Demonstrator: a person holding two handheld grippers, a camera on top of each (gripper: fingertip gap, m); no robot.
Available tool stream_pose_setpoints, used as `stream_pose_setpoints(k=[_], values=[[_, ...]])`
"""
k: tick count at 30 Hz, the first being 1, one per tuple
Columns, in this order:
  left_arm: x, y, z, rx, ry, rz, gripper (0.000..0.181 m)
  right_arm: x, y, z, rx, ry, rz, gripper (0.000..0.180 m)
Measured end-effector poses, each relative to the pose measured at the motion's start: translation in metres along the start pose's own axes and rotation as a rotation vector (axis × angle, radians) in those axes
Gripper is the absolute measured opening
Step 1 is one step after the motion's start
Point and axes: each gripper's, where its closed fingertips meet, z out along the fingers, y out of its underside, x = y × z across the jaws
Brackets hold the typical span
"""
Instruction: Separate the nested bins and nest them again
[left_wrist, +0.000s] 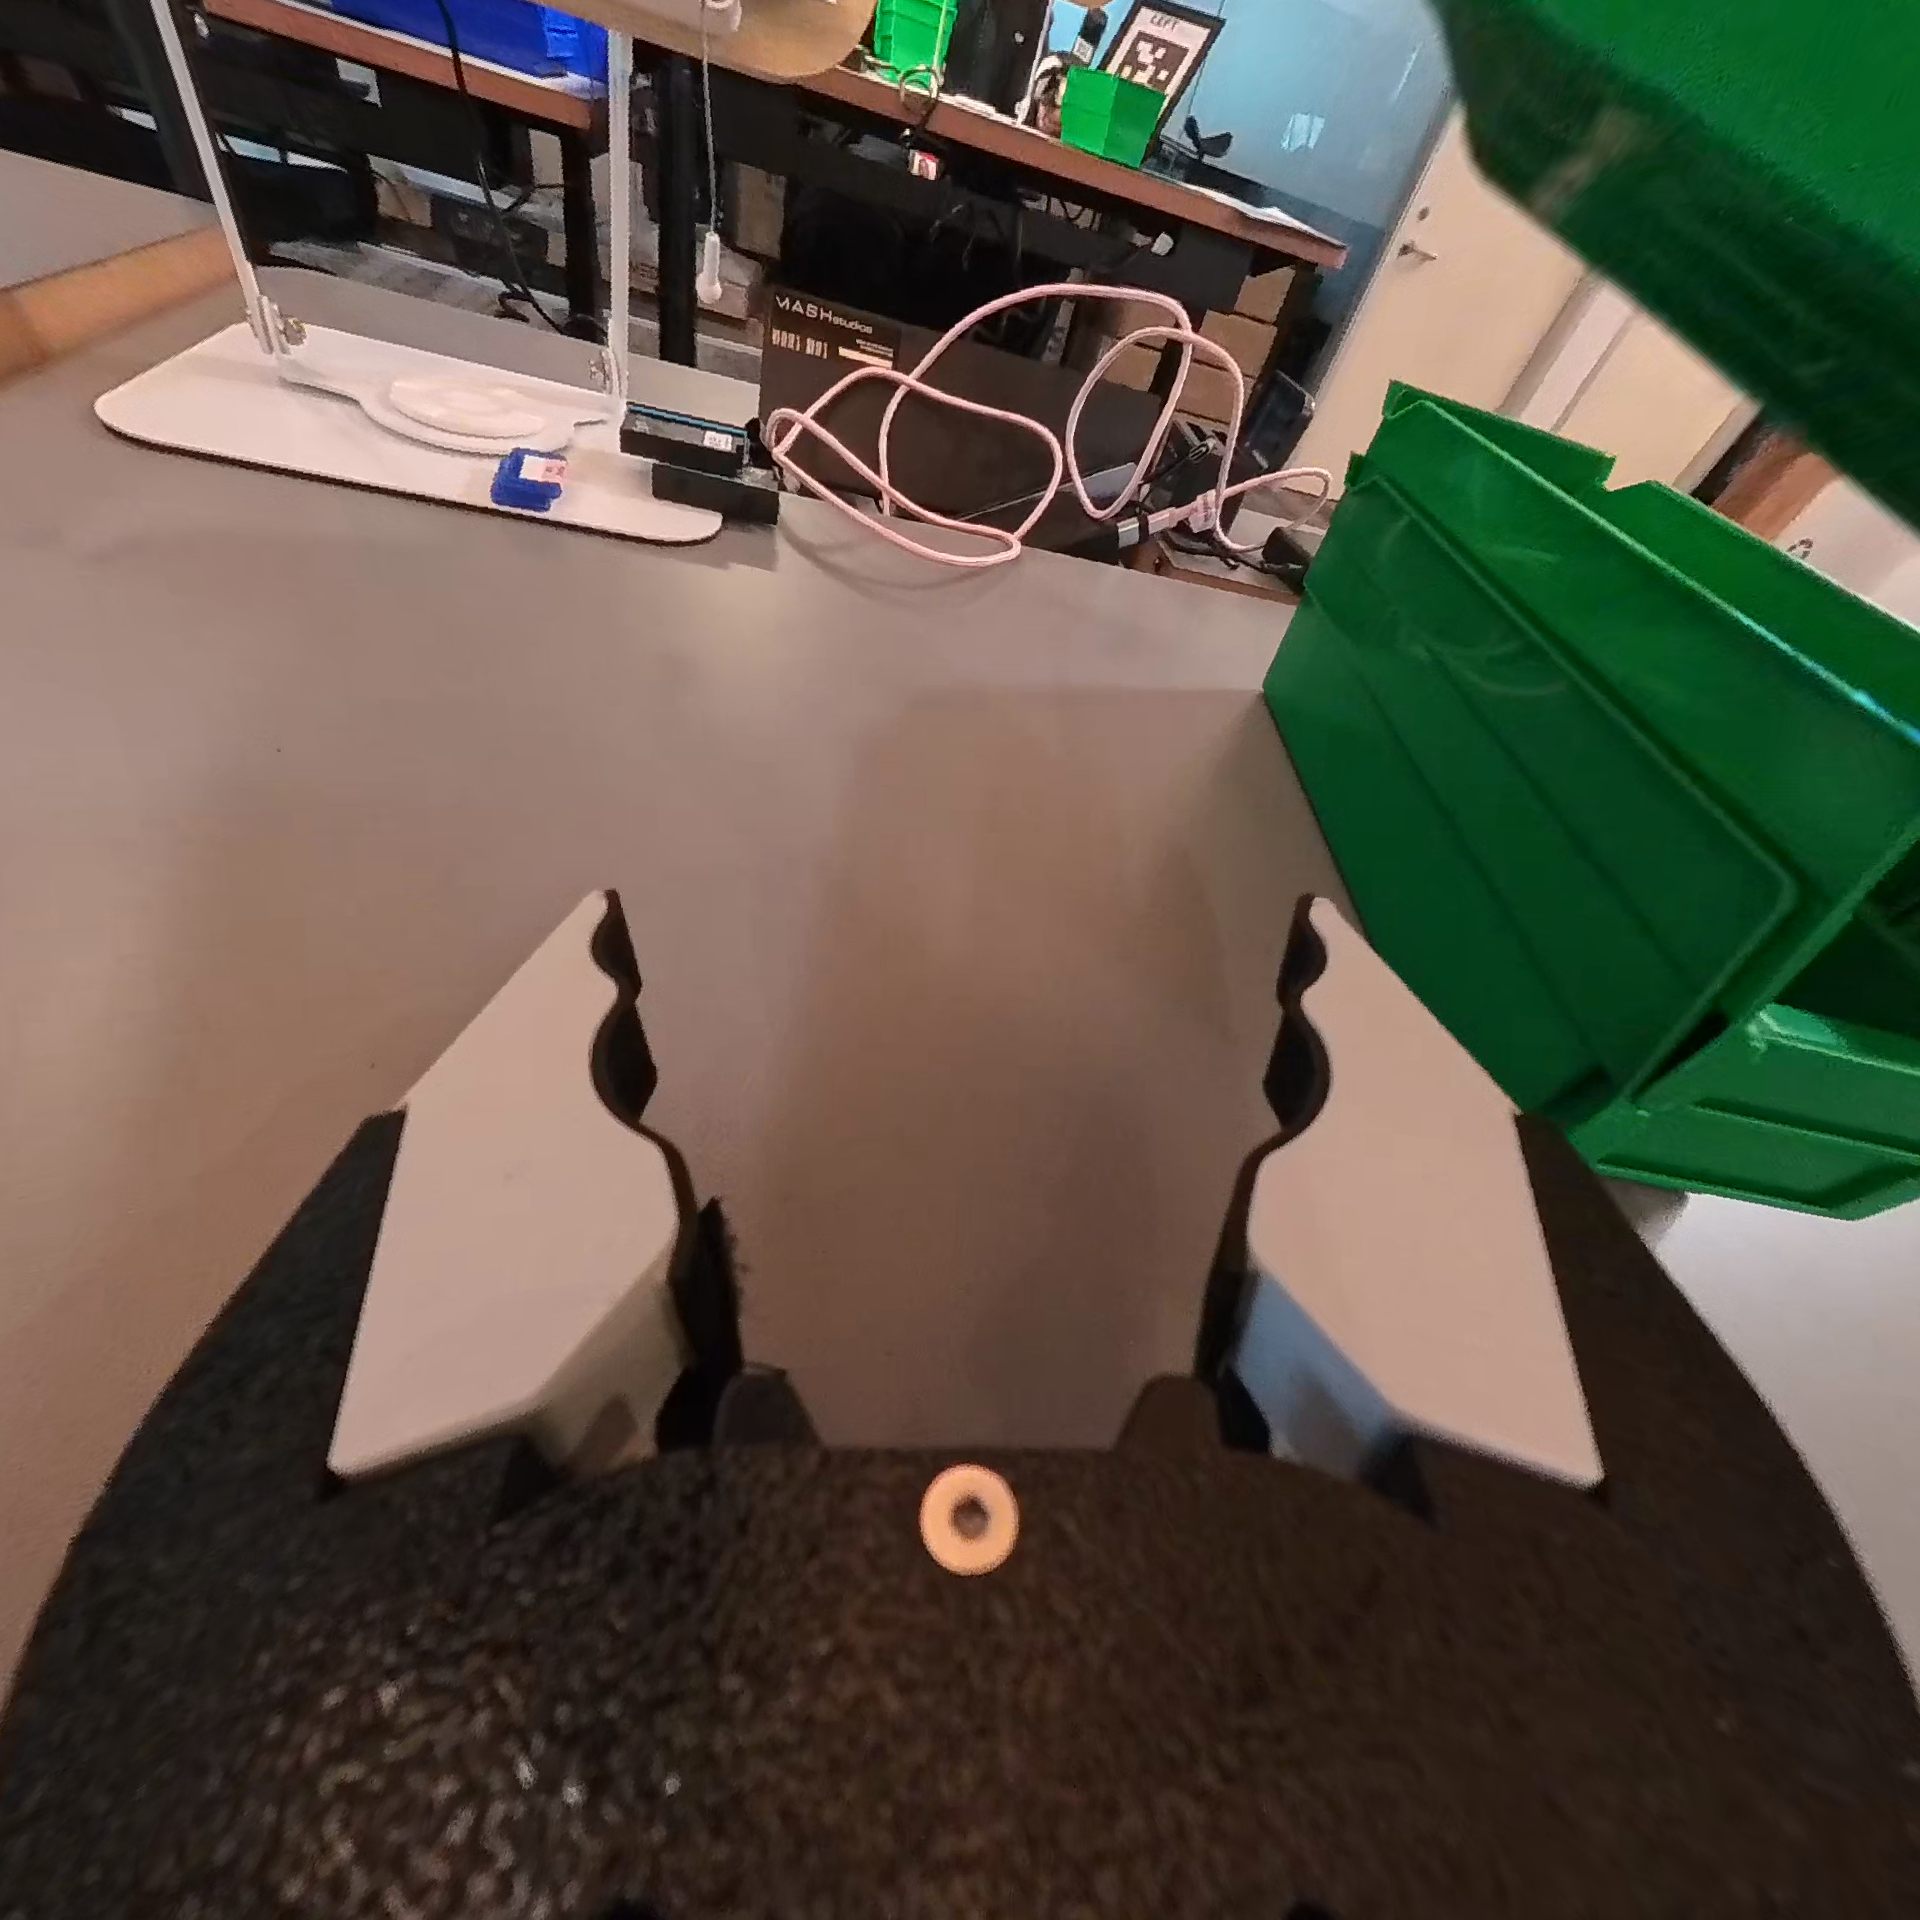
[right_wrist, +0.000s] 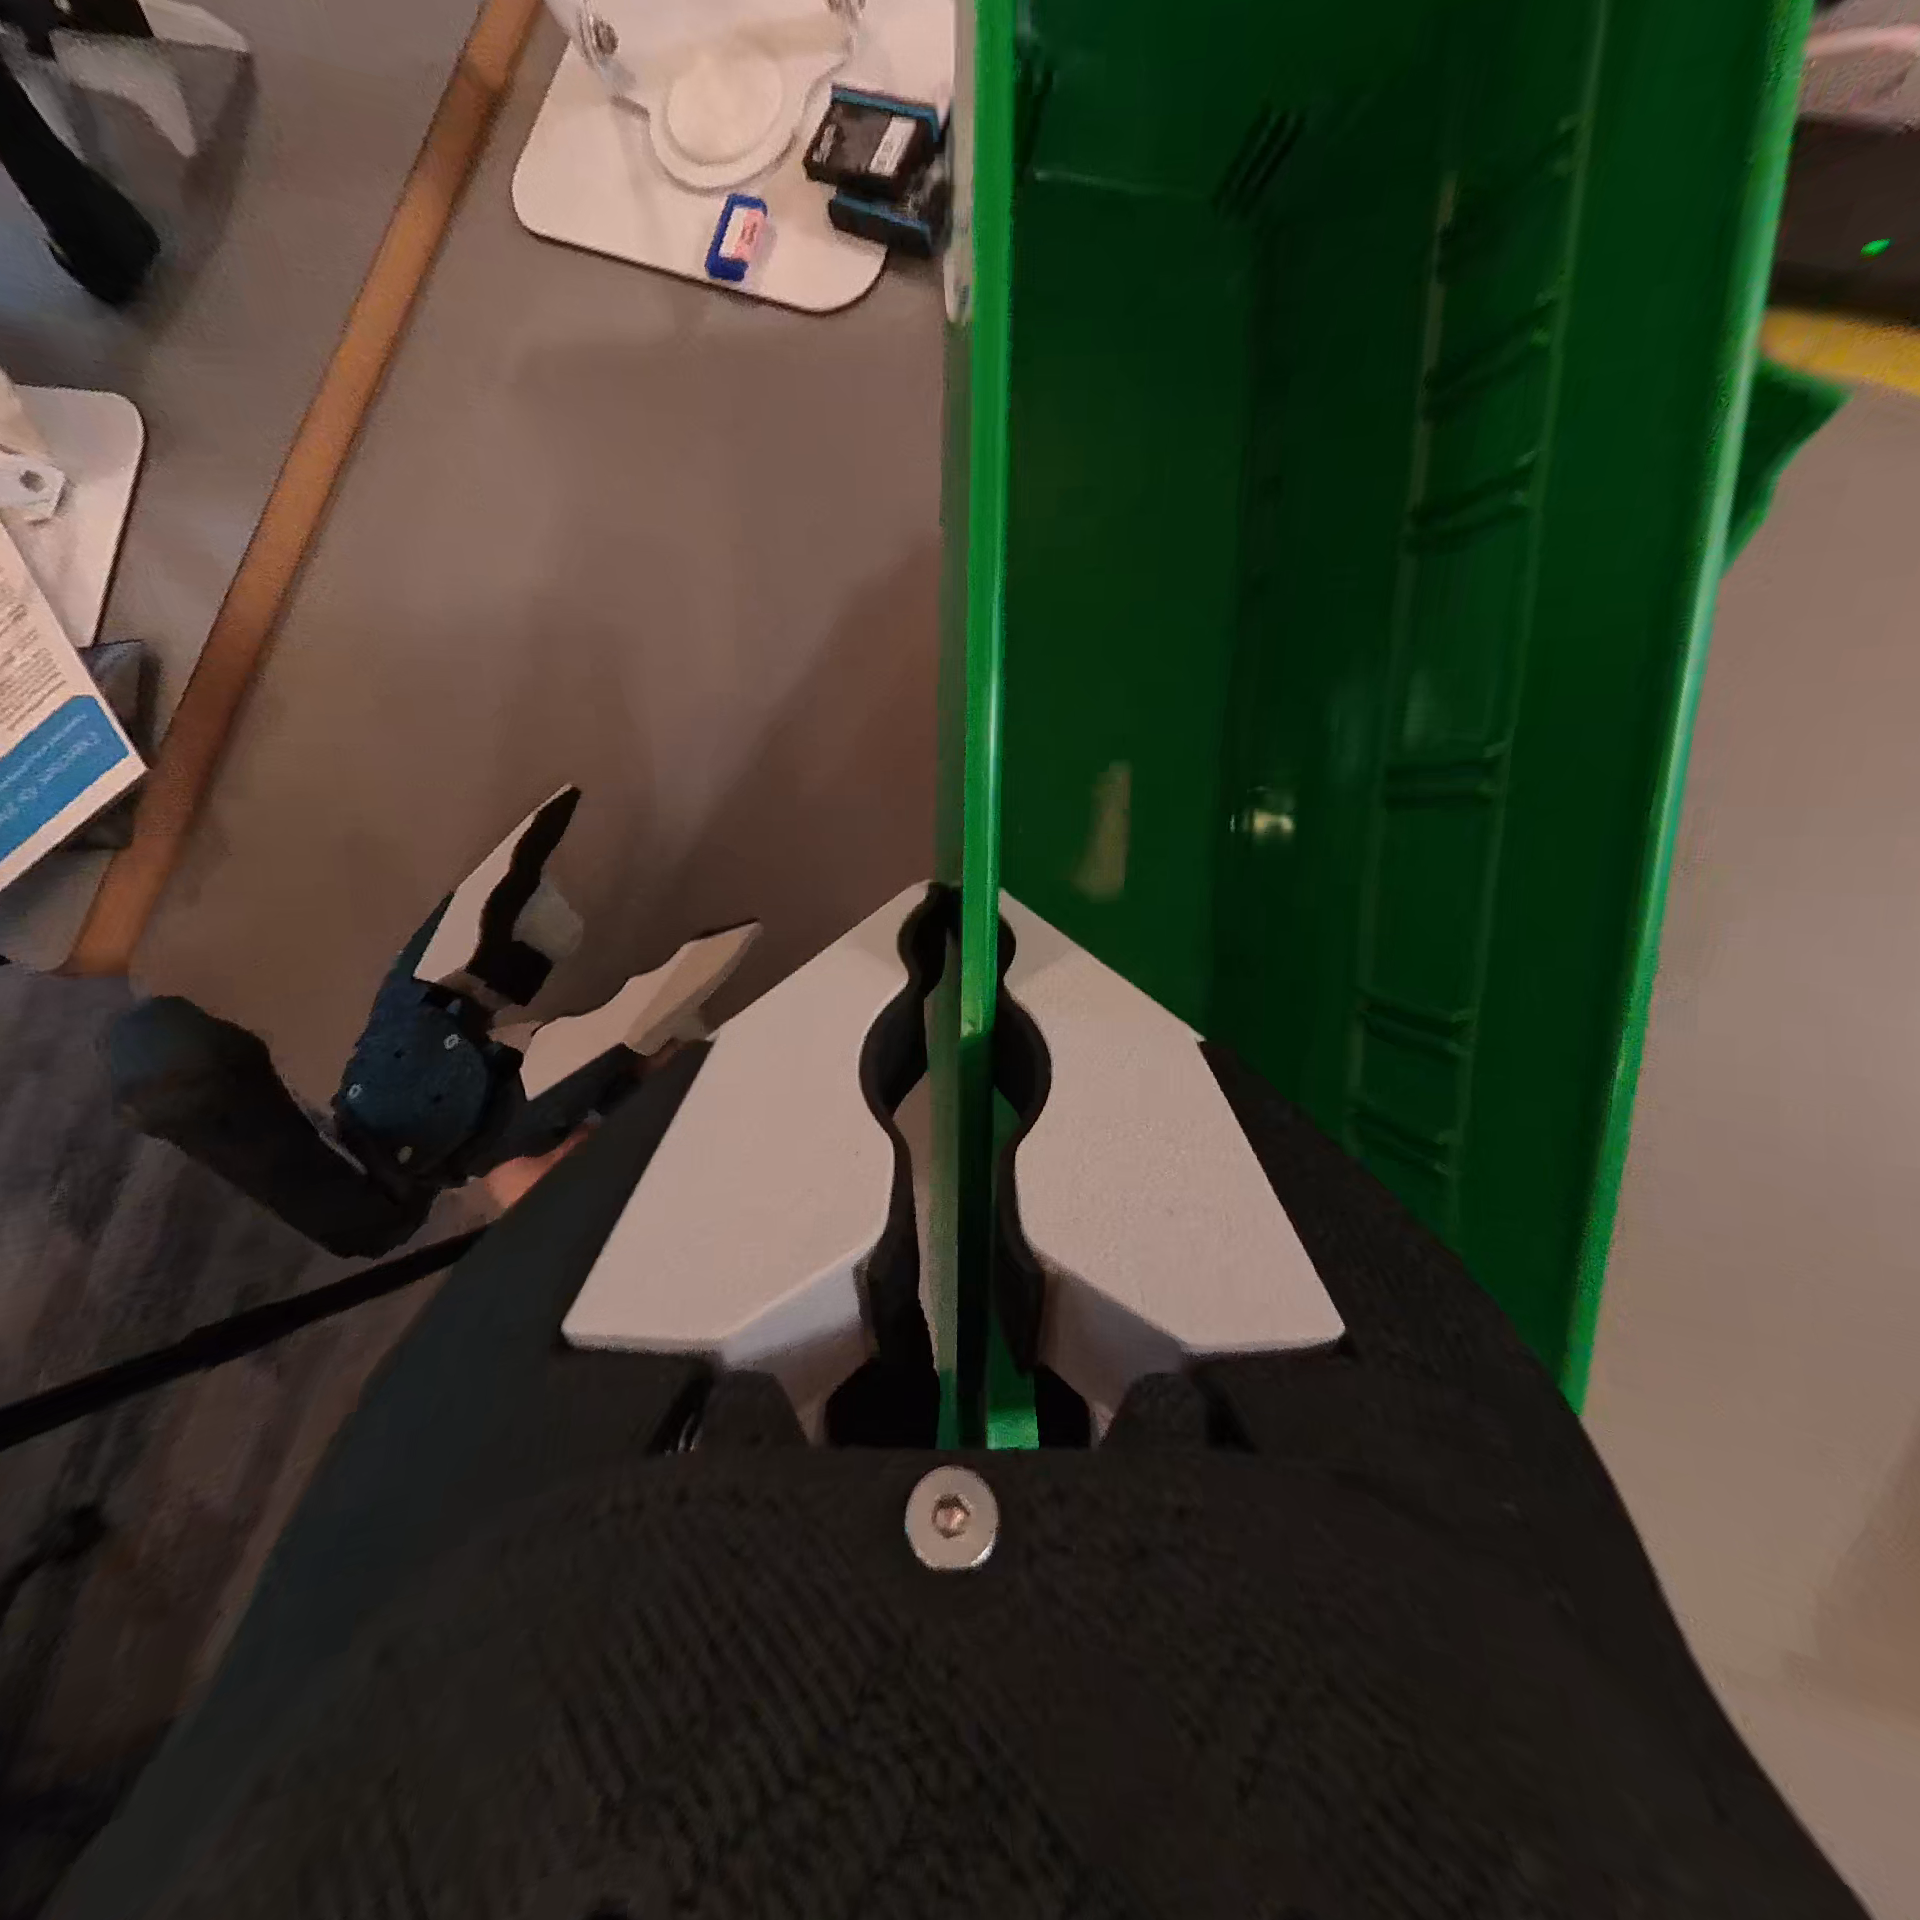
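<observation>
Clenched on the thin side wall of a lifted green plastic bin (right_wrist: 1351, 623), my right tongs (right_wrist: 961, 904) carry it above the grey worktop (right_wrist: 623, 623). My left tongs (left_wrist: 956, 914) hang released over bare worktop, beside the other green plastic bin (left_wrist: 1558, 779) resting there. Beyond lie a white flat stand (left_wrist: 343, 436), a pink looped cable (left_wrist: 987, 447) and a small blue case (left_wrist: 528, 480).

Grey bench (left_wrist: 520, 727), white stand base (left_wrist: 343, 436) at its far edge, small blue case (left_wrist: 530, 480) on the base, two black battery packs (left_wrist: 691, 462) beside it, looped pink cable (left_wrist: 997, 447), leaflet (right_wrist: 52, 727) at the left
</observation>
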Motion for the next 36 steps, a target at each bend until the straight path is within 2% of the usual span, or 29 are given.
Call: stream_pose_setpoints(k=[5, 10, 15, 19, 23, 36], values=[[0.001, -0.001, -0.001, 0.008, 0.007, -0.005, 0.120, 0.016, 0.013, 0.022, -0.074, 0.044, -0.003, 0.006], [0.000, 0.000, 0.000, 0.003, 0.016, -0.026, 0.120, 0.071, 0.017, 0.016, -0.090, 0.213, -0.007, 0.004], [0.001, 0.000, 0.000, 0.003, 0.015, -0.022, 0.120, 0.108, 0.017, 0.008, -0.080, 0.291, 0.008, 0.004], [0.001, 0.000, 0.000, 0.003, 0.013, -0.021, 0.119, 0.106, 0.020, 0.021, -0.122, 0.270, -0.054, 0.003], [0.001, -0.001, 0.000, 0.007, 0.016, -0.023, 0.119, 0.110, 0.020, 0.034, -0.151, 0.332, -0.085, 0.004], [0.001, 0.000, 0.001, 0.003, 0.023, -0.031, 0.119, 0.120, 0.028, 0.071, -0.200, 0.351, -0.105, 0.004]])
